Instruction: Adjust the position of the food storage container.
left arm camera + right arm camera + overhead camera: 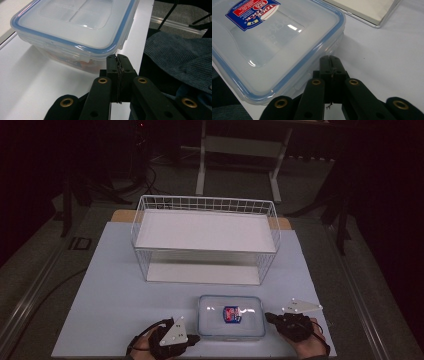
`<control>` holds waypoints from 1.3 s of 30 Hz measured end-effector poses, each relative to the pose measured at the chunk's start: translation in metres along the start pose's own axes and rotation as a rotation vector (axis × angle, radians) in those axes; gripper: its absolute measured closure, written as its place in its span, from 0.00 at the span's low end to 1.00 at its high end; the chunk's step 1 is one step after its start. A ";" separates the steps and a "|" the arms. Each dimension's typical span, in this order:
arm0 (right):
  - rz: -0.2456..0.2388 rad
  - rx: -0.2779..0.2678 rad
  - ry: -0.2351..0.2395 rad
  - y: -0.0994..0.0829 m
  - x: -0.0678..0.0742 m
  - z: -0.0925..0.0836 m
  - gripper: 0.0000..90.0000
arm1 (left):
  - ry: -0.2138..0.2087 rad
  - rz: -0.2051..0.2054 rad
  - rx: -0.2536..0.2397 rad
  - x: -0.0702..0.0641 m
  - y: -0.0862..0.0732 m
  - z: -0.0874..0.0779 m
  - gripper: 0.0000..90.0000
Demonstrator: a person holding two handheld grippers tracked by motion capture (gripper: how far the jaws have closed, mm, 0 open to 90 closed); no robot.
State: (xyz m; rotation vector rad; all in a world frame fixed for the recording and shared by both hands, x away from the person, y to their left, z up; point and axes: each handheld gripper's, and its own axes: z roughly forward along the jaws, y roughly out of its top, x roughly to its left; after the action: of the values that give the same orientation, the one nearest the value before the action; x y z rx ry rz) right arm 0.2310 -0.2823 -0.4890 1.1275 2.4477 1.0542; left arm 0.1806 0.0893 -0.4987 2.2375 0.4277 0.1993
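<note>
White tabletop [115,285]: left gripper [196,338] and right gripper [268,316], jaws pressed together and empty, flank one lidded plastic container [230,317] at six o'clock, long axis nine-to-three. One wire basket [205,237] stands at twelve.

Black two-jaw tongs [117,60], brass-ringed screw holes, grey three-cornered plates, dark ribbed knit sleeve [175,55]

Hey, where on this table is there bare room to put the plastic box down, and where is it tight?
Free: the white tabletop left of the white wire basket, the strip on the basket's right, and the band between the basket and the clear blue-rimmed plastic box. Crowded: the near edge, where the shut left gripper and right gripper flank the box.
</note>
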 end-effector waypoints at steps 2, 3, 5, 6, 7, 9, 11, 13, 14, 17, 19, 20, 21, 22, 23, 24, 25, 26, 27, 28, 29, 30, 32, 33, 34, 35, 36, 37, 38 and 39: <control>0.002 0.001 0.000 0.000 0.000 0.000 1.00 | 0.002 0.000 0.001 0.000 0.000 0.000 0.98; 0.002 0.000 0.000 0.001 0.000 0.001 1.00 | 0.005 0.000 0.004 0.000 0.000 0.000 0.98; 0.003 0.000 0.002 0.002 0.000 0.002 1.00 | 0.007 -0.003 0.006 0.001 0.000 0.000 0.98; 0.006 0.001 0.003 0.002 0.001 0.003 1.00 | 0.008 -0.005 0.005 0.001 -0.001 0.000 0.98; 0.005 0.001 0.003 0.003 0.001 0.003 1.00 | 0.010 -0.010 0.005 0.002 -0.001 0.000 0.98; 0.001 0.011 0.002 0.004 0.001 0.005 1.00 | 0.020 -0.017 0.009 0.003 -0.001 -0.001 0.98; -0.008 0.031 0.002 0.005 0.002 0.010 1.00 | 0.031 -0.024 0.014 0.004 -0.002 -0.001 0.98; -0.023 0.047 0.007 0.008 0.002 0.015 1.00 | 0.036 -0.034 0.010 0.004 -0.002 -0.002 0.98; -0.027 0.049 0.008 0.009 0.003 0.017 1.00 | 0.041 -0.034 0.017 0.004 -0.002 -0.002 0.98; -0.049 0.068 -0.001 0.015 0.006 0.025 1.00 | 0.051 -0.049 0.020 0.007 -0.004 -0.005 0.98; -0.048 0.069 0.002 0.018 0.006 0.028 1.00 | 0.059 -0.057 0.023 0.009 -0.006 -0.006 0.98; -0.047 0.066 0.000 0.020 0.006 0.029 1.00 | 0.061 -0.062 0.022 0.009 -0.006 -0.007 0.98; -0.045 0.060 0.000 0.022 0.006 0.029 1.00 | 0.065 -0.064 0.021 0.010 -0.006 -0.007 0.98; -0.043 0.052 0.001 0.023 0.006 0.029 1.00 | 0.068 -0.068 0.020 0.010 -0.007 -0.007 0.98; -0.039 0.043 0.006 0.024 0.006 0.027 1.00 | 0.068 -0.069 0.020 0.010 -0.007 -0.008 0.98; -0.039 0.035 0.014 0.024 0.006 0.026 1.00 | 0.069 -0.069 0.019 0.010 -0.007 -0.008 0.98; -0.039 0.031 0.019 0.024 0.007 0.025 1.00 | 0.069 -0.069 0.019 0.010 -0.007 -0.008 0.98; -0.039 0.031 0.021 0.024 0.008 0.024 1.00 | 0.070 -0.069 0.019 0.010 -0.007 -0.008 0.98; -0.039 0.031 0.021 0.023 0.008 0.023 1.00 | 0.071 -0.068 0.020 0.010 -0.007 -0.008 0.98; -0.039 0.031 0.021 0.023 0.008 0.023 1.00 | 0.071 -0.069 0.021 0.010 -0.007 -0.008 0.98; -0.040 0.032 0.022 0.023 0.008 0.023 1.00 | 0.072 -0.070 0.023 0.010 -0.007 -0.007 0.97; -0.037 0.031 0.022 0.023 0.009 0.024 1.00 | 0.074 -0.068 0.026 0.011 -0.007 -0.007 0.98; -0.040 0.028 0.019 0.025 0.009 0.025 1.00 | 0.081 -0.074 0.027 0.011 -0.008 -0.008 0.98; -0.039 0.027 0.021 0.026 0.009 0.025 1.00 | 0.086 -0.077 0.028 0.012 -0.008 -0.009 0.98; -0.042 0.027 0.023 0.027 0.009 0.026 1.00 | 0.092 -0.082 0.031 0.013 -0.009 -0.009 0.97; -0.044 0.025 0.025 0.027 0.010 0.027 1.00 | 0.096 -0.087 0.033 0.014 -0.009 -0.010 0.97; -0.048 0.025 0.026 0.028 0.010 0.028 1.00 | 0.101 -0.089 0.036 0.015 -0.010 -0.010 0.97; -0.048 0.024 0.026 0.029 0.011 0.029 1.00 | 0.107 -0.092 0.039 0.016 -0.010 -0.010 0.97; -0.050 0.025 0.026 0.031 0.011 0.031 1.00 | 0.111 -0.097 0.042 0.017 -0.011 -0.011 0.97; -0.053 0.025 0.025 0.032 0.012 0.032 1.00 | 0.115 -0.101 0.043 0.018 -0.011 -0.011 0.97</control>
State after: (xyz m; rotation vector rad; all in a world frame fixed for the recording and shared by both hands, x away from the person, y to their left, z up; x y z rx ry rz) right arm 0.2564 -0.2433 -0.4883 1.0571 2.5027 1.0309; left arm 0.1913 0.1102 -0.5002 2.2472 0.6110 0.2688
